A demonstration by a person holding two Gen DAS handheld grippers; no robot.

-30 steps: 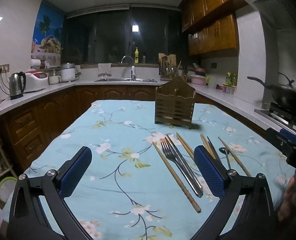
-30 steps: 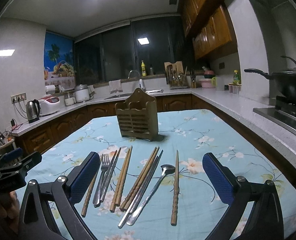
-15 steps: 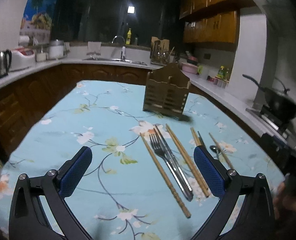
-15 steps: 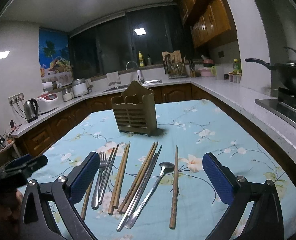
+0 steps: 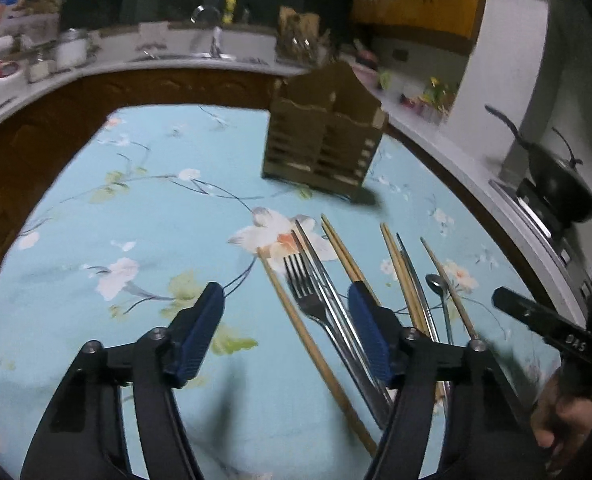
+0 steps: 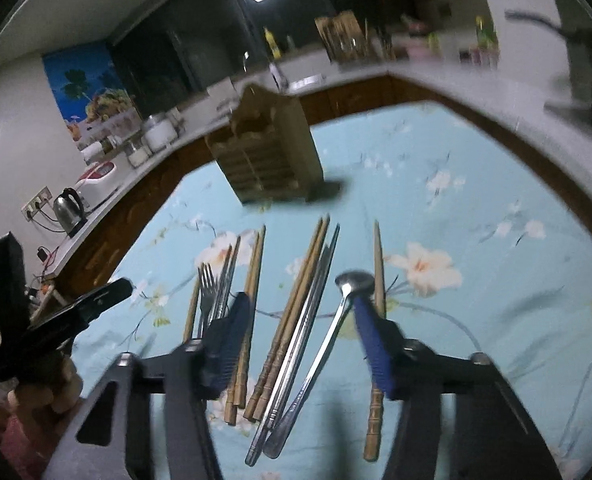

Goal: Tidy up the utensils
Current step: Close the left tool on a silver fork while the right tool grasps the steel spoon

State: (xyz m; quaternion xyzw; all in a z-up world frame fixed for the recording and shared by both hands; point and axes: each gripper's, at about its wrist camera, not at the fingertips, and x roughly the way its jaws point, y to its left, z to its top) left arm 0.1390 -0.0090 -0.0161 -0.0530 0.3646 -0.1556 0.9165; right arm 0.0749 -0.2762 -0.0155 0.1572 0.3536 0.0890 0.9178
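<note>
Utensils lie in a row on the desk in front of the wooden caddy, handles toward the operator, presumably for easy pickup. Left tongs gape above the fork; right tongs gape, straddling chopsticks and spoon. Neither holds anything.
</note>
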